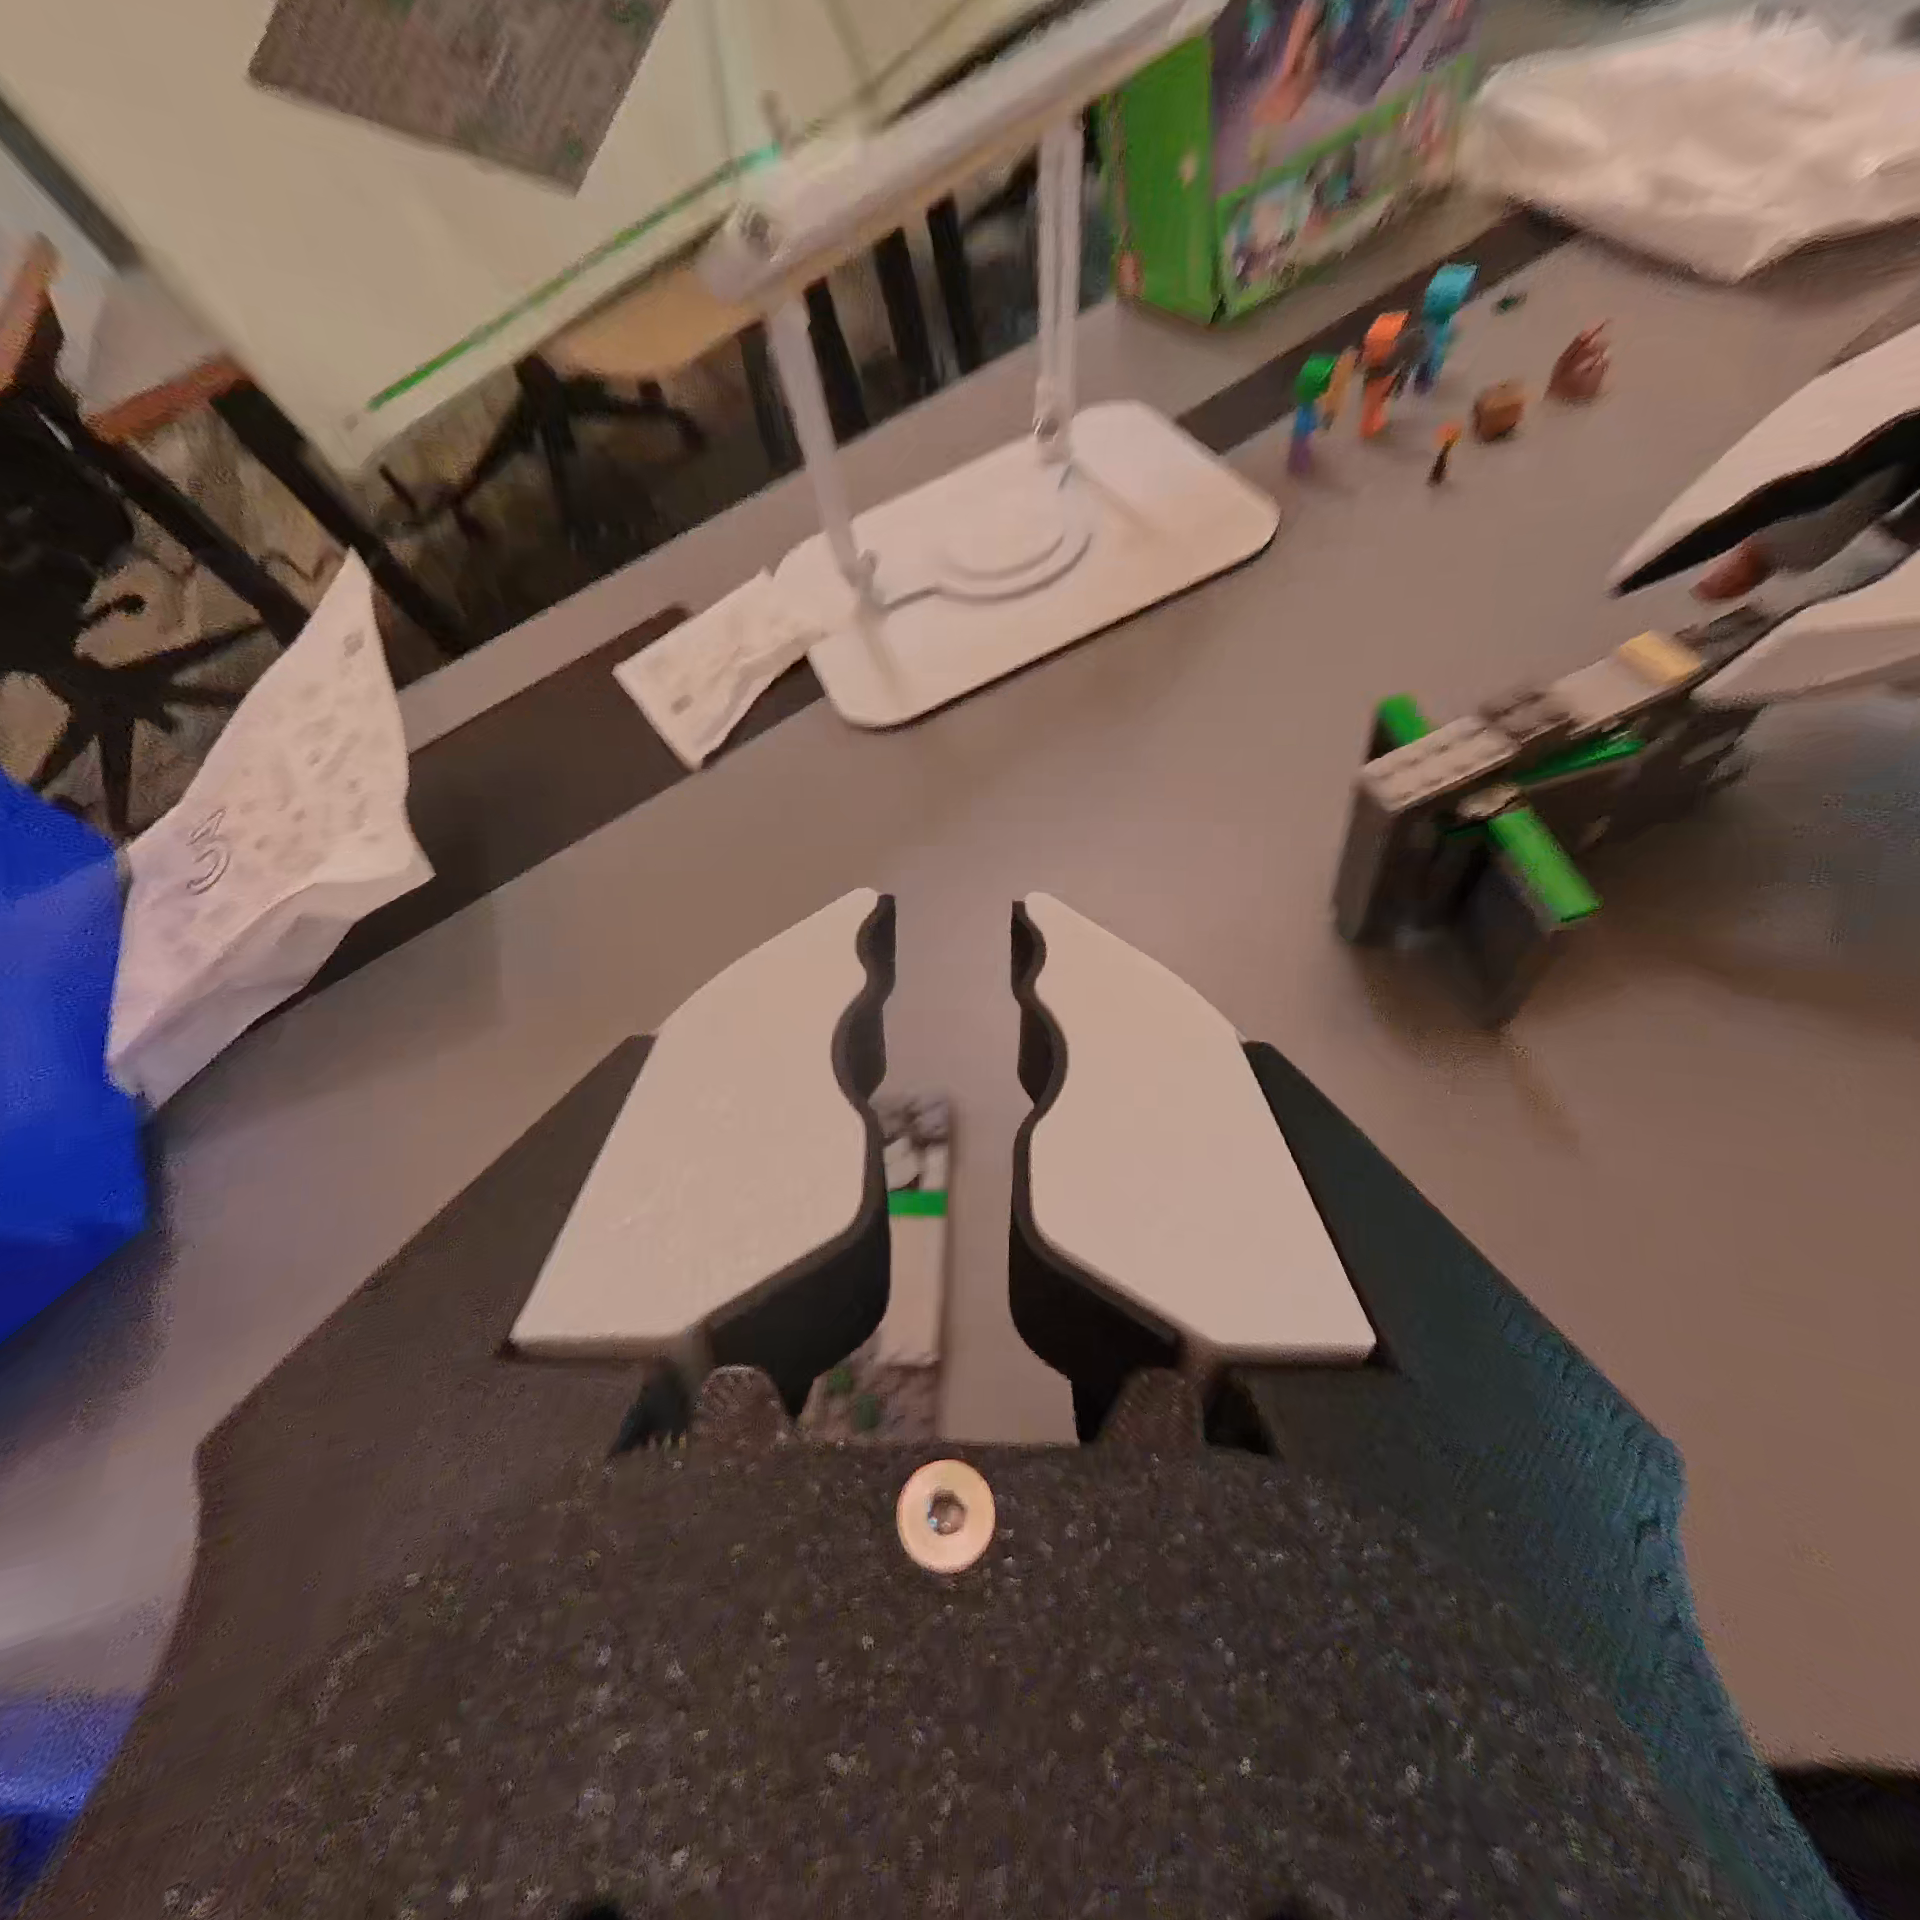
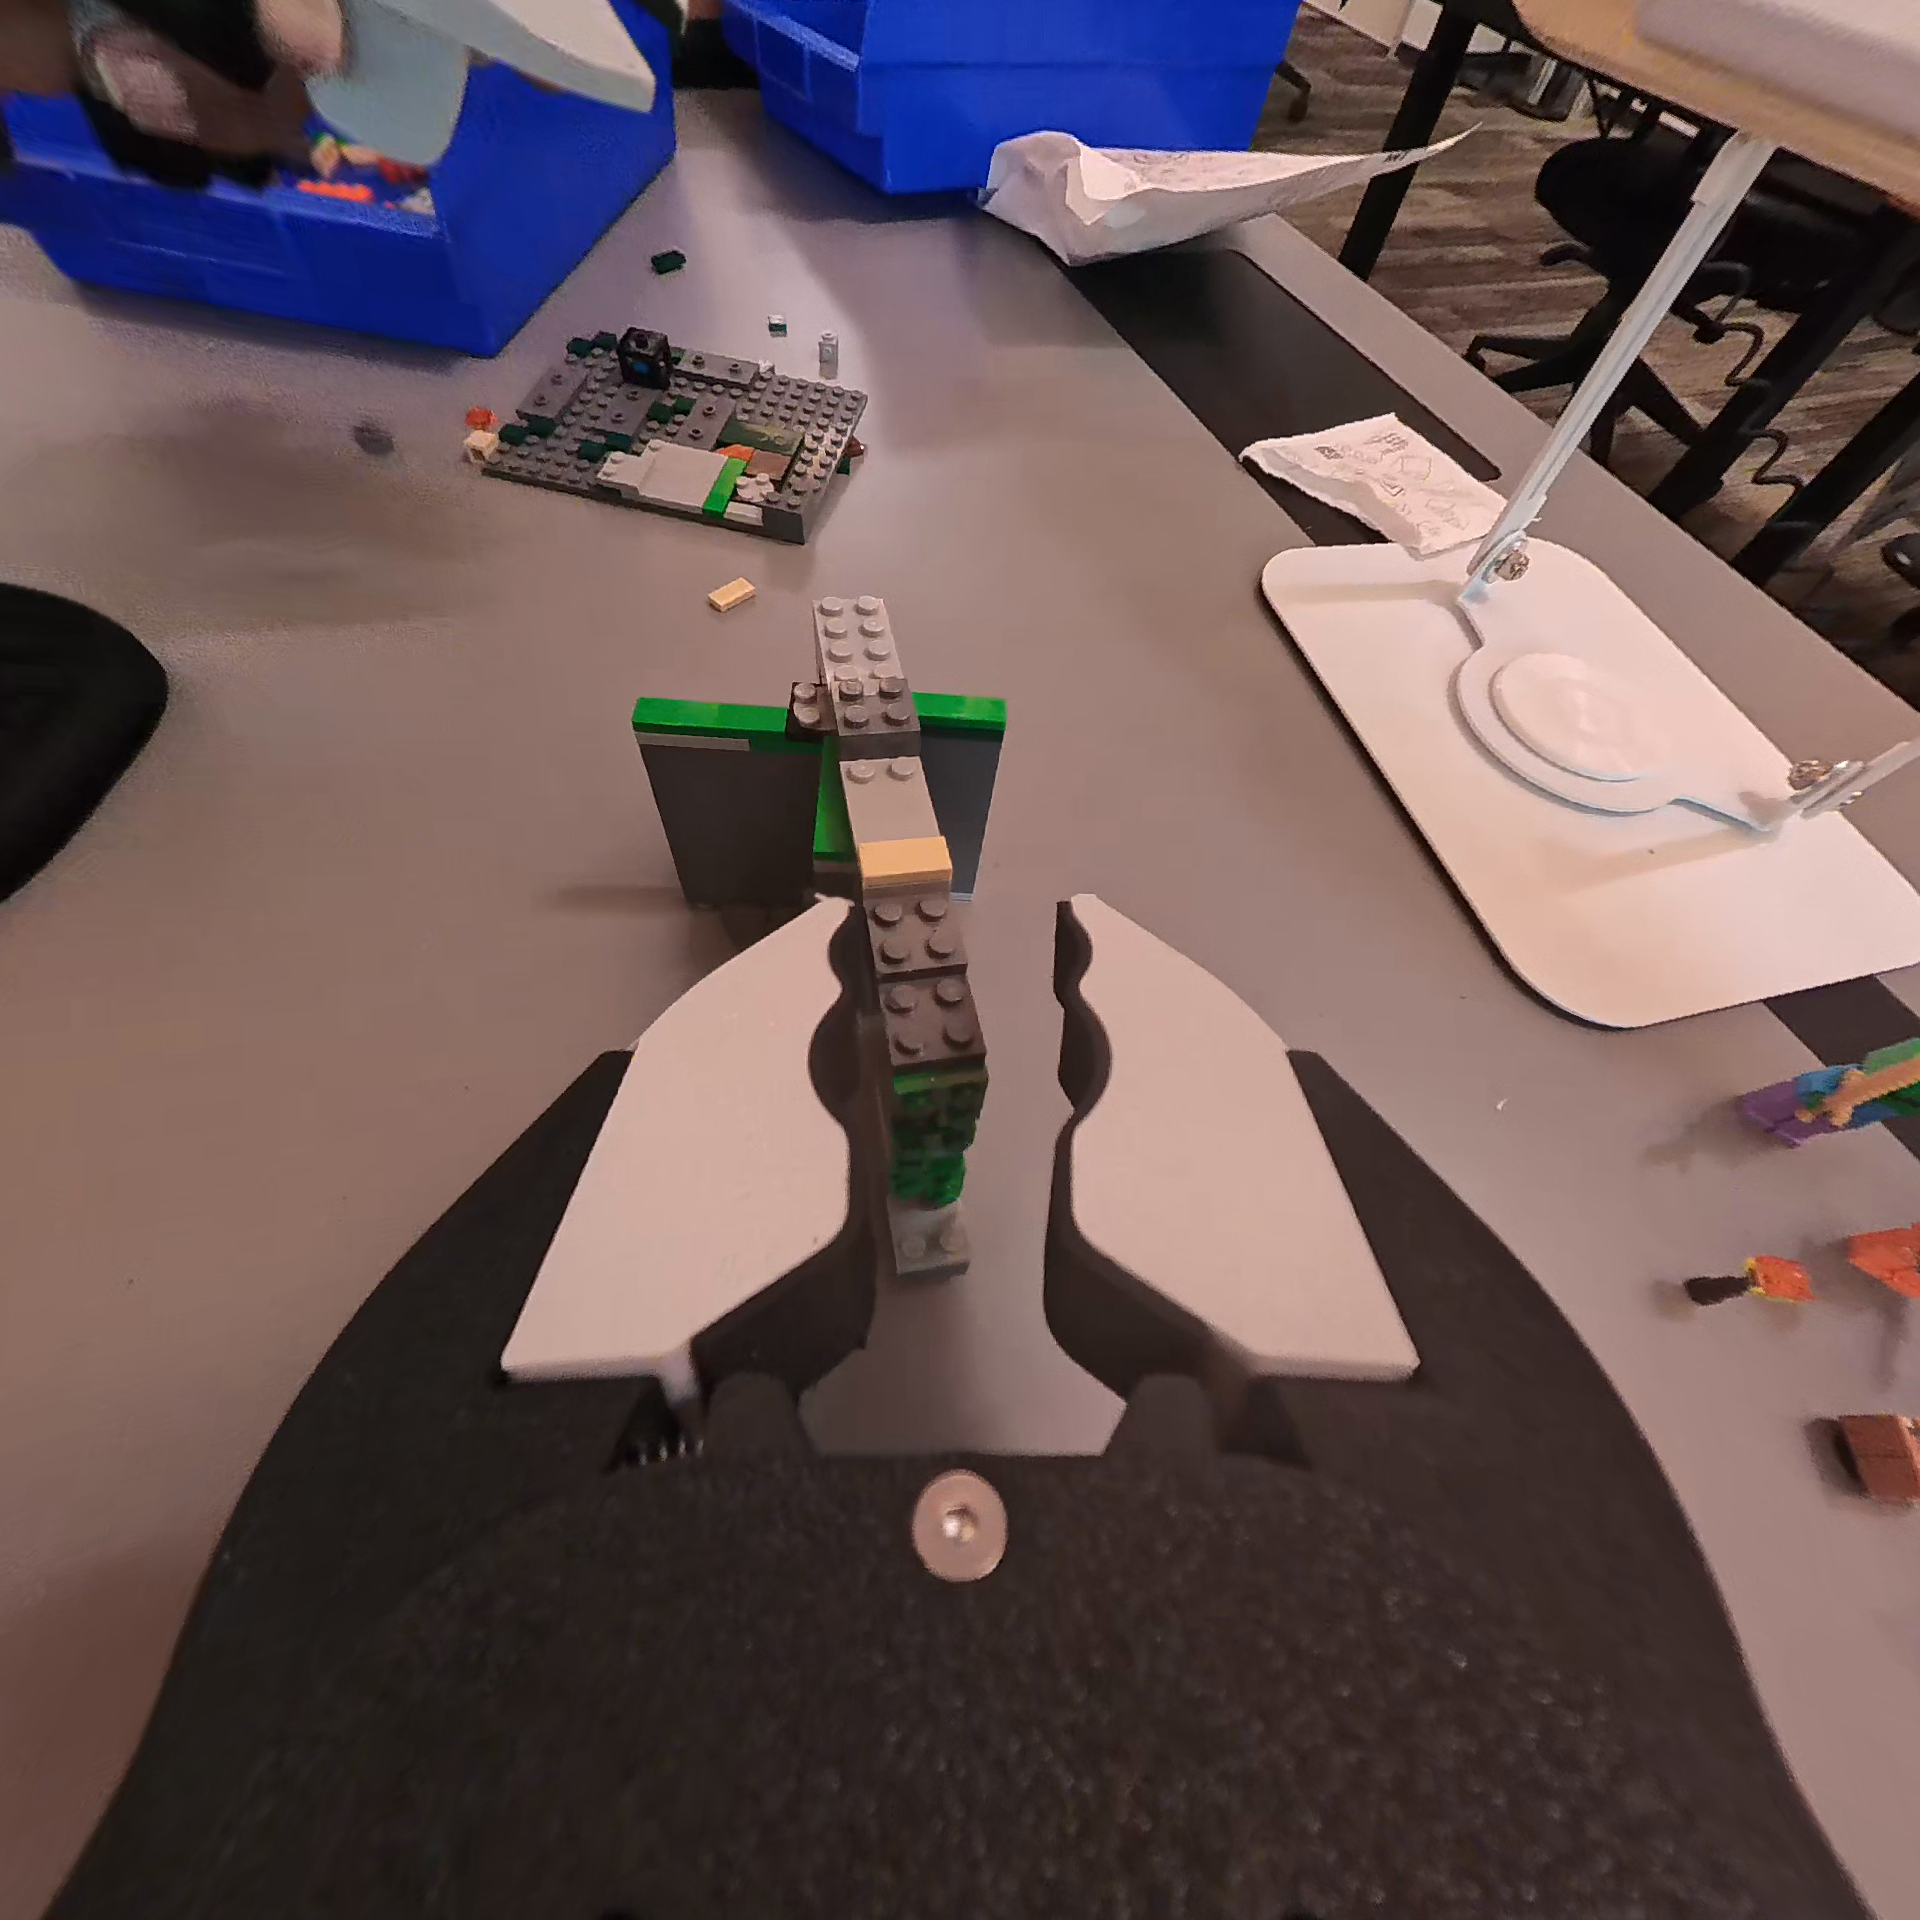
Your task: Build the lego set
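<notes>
A lego wall [image 2: 727,810] of dark grey plates with a green top edge stands on the grey table [image 2: 1091,582]. A long strip of grey, tan and green bricks [image 2: 925,1039] runs from it toward me. My right gripper [image 2: 951,914] is open around this strip, which touches the left finger [image 2: 727,1122] only. The left wrist view shows the same build [image 1: 1486,831] with the right gripper [image 1: 1673,634] over it. My left gripper [image 1: 953,909] is open and empty above the table. It also shows blurred in the right wrist view [image 2: 520,114] over a blue bin [image 2: 312,229].
A flat grey baseplate build [image 2: 675,436] lies beyond, with a loose tan tile [image 2: 731,594] nearby. A white stand base [image 2: 1579,769] sits right. Minifigures [image 1: 1382,384] and small parts [image 2: 1870,1455] lie at the right. There are paper bags [image 1: 270,831], a second blue bin [image 2: 997,83] and a lego box [image 1: 1288,156]. Left tips to right tips: about 20 cm.
</notes>
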Action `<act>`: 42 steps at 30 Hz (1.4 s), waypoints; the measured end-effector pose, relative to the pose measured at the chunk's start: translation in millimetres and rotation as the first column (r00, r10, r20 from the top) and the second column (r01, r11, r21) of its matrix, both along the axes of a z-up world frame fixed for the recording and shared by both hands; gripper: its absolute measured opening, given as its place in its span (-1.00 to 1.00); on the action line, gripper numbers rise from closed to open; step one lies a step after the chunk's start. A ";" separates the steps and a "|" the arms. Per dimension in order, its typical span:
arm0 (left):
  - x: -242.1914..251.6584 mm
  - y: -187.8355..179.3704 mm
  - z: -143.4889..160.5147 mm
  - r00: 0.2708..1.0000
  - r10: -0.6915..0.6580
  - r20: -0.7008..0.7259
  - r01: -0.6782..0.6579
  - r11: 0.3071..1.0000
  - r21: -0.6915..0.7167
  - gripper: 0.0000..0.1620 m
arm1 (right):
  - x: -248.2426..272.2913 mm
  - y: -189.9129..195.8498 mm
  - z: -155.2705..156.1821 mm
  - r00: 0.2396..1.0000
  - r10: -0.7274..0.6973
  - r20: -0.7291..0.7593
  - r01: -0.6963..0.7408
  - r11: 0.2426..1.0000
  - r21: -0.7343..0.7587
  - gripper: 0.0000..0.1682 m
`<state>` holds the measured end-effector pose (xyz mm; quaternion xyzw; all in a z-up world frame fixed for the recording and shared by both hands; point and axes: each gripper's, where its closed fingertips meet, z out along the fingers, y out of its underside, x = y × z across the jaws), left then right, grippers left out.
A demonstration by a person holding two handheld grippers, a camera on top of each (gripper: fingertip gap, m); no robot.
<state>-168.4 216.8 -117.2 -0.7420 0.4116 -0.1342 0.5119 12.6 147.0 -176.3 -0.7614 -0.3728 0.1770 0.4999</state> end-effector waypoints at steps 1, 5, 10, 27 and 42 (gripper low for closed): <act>-10.6 8.7 -2.7 0.999 0.005 -0.042 -0.006 0.999 -0.033 -0.71 | 0.0 0.1 0.7 1.000 0.000 -0.002 0.000 1.000 0.001 -0.59; -48.6 39.4 -27.4 0.973 -0.002 -0.229 -0.043 0.981 -0.190 -0.57 | -0.7 -0.4 1.5 1.000 0.002 0.003 -0.002 1.000 0.003 -0.60; -70.1 53.7 -63.2 0.916 -0.134 -0.379 -0.027 0.920 -0.391 -0.47 | -1.1 -0.4 2.5 1.000 0.003 -0.006 -0.003 1.000 0.000 -0.60; -82.7 64.8 -127.5 0.806 -0.424 -0.414 -0.013 0.686 -0.727 -0.40 | -0.6 -0.8 -2.2 1.000 0.017 -0.002 -0.017 1.000 -0.016 -0.60; -73.0 39.8 -112.8 0.770 -0.526 -0.361 0.092 0.651 -0.753 -0.75 | -0.4 -1.3 1.6 1.000 0.012 -0.005 -0.012 1.000 -0.004 -0.61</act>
